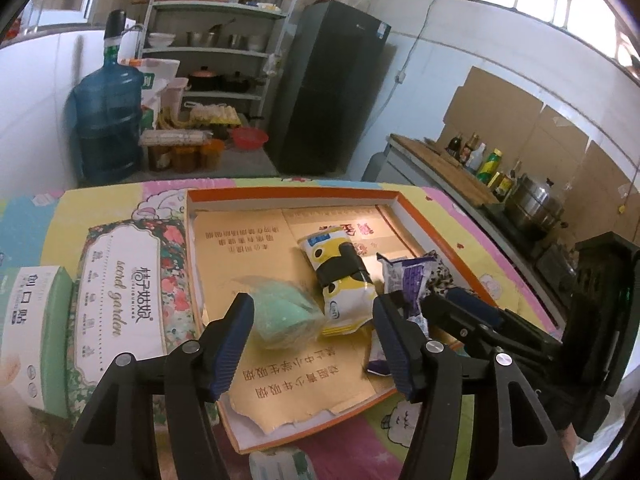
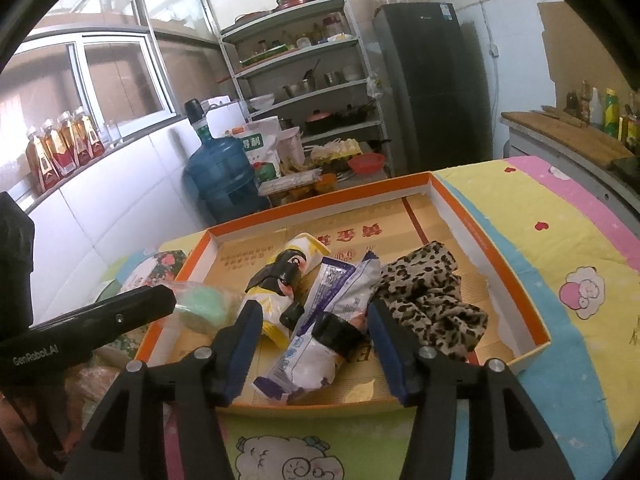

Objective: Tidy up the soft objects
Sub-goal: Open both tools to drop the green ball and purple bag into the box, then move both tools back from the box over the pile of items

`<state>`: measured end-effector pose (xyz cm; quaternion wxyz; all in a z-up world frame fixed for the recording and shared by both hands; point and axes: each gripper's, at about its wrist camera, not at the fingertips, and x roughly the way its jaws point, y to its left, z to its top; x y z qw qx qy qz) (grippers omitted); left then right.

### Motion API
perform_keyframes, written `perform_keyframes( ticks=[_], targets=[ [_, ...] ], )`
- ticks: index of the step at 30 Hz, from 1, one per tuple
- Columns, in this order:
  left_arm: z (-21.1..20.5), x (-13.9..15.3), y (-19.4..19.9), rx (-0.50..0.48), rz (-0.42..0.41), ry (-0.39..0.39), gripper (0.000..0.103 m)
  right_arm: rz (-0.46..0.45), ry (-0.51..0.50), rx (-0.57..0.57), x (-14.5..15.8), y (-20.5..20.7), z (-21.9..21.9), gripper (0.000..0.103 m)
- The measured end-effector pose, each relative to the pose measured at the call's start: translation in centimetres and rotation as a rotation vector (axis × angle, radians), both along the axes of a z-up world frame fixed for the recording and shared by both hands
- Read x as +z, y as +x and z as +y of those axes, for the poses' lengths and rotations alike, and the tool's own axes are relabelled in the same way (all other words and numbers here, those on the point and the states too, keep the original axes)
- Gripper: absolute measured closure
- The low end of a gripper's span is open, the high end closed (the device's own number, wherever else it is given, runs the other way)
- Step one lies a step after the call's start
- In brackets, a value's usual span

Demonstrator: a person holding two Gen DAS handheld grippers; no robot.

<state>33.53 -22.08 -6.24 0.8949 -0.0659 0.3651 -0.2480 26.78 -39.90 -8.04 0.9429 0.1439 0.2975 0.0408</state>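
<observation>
An orange-rimmed shallow box [image 1: 288, 193] [image 2: 472, 216] lies on the patterned cloth. In it are a green sponge in clear wrap [image 1: 280, 312] [image 2: 204, 306], a yellow-and-white snack packet with a black band [image 1: 340, 276] [image 2: 280, 280], a white-and-purple packet [image 1: 404, 276] [image 2: 320, 344] and a leopard-print cloth [image 2: 432, 300]. My left gripper [image 1: 314, 344] is open above the box's near part, by the sponge. My right gripper [image 2: 316, 344] is open, its fingers either side of the white-and-purple packet.
A floral tissue pack [image 1: 120, 280] and a green box [image 1: 32, 328] lie left of the orange box. Behind the table stand a water jug [image 1: 108, 120], shelves [image 1: 224, 40] and a black fridge [image 1: 332, 88]. A counter with bottles [image 1: 480, 160] runs along the right.
</observation>
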Motion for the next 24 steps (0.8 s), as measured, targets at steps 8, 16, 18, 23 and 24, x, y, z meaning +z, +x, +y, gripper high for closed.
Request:
perform_keyframes(
  ticks=[8,16,18,23,24],
  targets=[
    [1.5,1.5,-2.2,0.019,-0.069,-0.027,0.039,-0.039,0.007,-0.006,1.3,-1.8,0.3,0.048],
    [2.6,2.9,-4.9,0.028,-0.145,-0.038,0.039,-0.071,0.004,-0.004,2.7,-3.6,1.4,0.048],
    [2.9,3.2,-5.8,0.026,-0.162,-0.043,0.039,-0.077,0.004,-0.001,3.0,-4.2,1.7,0.048],
    [3.6,3.6,-7.5,0.022,-0.194,-0.048,0.039,-0.1,0.006,0.0,3.6,-5.8,2.6,0.048],
    [3.7,3.7,-7.9,0.023,-0.201,-0.05,0.039,-0.104,0.007,0.0,3.7,-6.0,2.8,0.048]
  ],
)
